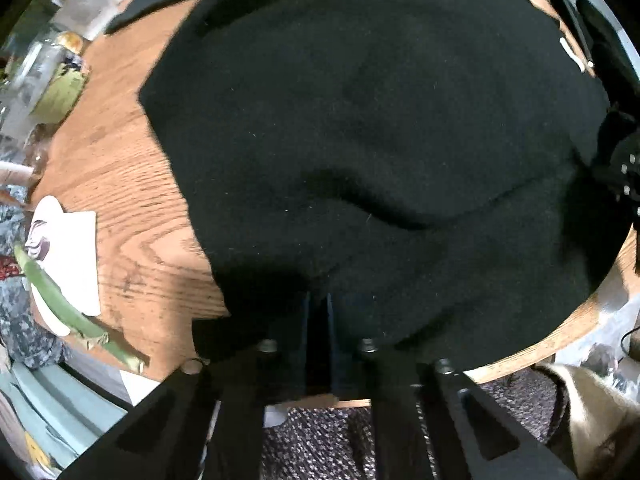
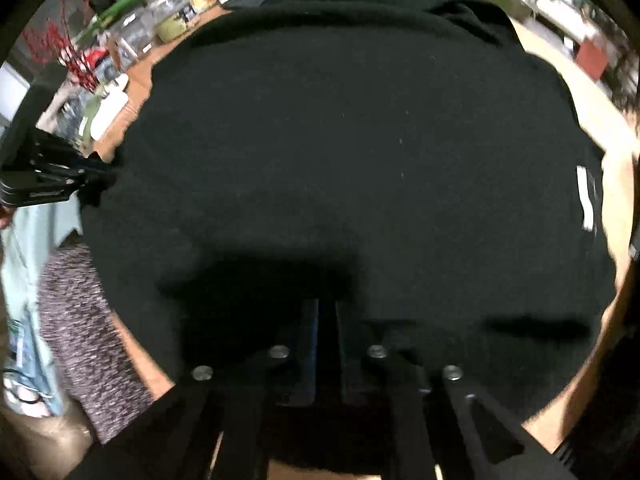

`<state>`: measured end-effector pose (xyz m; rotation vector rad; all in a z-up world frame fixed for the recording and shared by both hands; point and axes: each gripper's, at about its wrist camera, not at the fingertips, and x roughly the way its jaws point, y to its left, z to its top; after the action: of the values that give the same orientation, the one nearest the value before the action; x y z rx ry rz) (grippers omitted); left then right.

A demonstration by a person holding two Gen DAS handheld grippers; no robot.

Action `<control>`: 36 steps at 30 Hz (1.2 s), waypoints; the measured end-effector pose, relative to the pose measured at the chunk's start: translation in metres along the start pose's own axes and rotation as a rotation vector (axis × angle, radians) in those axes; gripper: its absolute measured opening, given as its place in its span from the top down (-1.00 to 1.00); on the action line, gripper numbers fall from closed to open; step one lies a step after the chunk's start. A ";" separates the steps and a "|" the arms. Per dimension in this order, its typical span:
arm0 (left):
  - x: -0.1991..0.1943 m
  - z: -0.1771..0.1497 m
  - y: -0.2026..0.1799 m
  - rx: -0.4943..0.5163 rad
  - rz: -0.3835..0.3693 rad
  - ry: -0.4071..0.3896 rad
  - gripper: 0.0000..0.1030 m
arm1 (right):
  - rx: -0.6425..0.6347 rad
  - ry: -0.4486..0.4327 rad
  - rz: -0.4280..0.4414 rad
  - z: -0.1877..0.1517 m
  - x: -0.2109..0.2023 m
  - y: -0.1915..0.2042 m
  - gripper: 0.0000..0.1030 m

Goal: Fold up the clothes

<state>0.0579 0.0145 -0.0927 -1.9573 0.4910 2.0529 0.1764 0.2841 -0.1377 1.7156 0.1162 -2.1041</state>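
A black garment [image 1: 360, 140] is lying spread across the wooden table [image 1: 120, 184], filling both views. I am pinching its near edge in the left gripper [image 1: 318, 308] and the right gripper [image 2: 327, 312], fingers narrowed onto the cloth. I judge a fold is under way, calling for both edges carried together evenly.

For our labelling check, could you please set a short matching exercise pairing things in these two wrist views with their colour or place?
Things:
1. garment
2. table
3. white label
4. green stalk

Descriptions:
A. lying over white paper at the table's left edge, in the left wrist view
B. black, spread out and covering most of both views
C. wood grain, bare to the left of the cloth
D. a pale strip on the cloth's right side, in the right wrist view

Pairs: 1-B, 2-C, 3-D, 4-A
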 end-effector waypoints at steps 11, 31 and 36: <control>-0.096 0.033 -0.017 0.001 0.054 -0.283 0.93 | 0.152 -0.195 0.030 -0.026 -0.063 -0.021 0.90; -0.045 0.114 0.010 -0.256 0.129 -0.166 0.93 | 0.359 -0.415 -0.018 -0.026 -0.116 -0.074 -0.10; -0.047 0.110 0.011 -0.271 0.048 -0.168 0.93 | 0.227 -0.357 0.069 0.006 -0.082 -0.044 0.00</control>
<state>-0.0437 0.0520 -0.0415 -1.9041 0.2352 2.3968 0.1665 0.3443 -0.0666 1.4041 -0.2928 -2.4063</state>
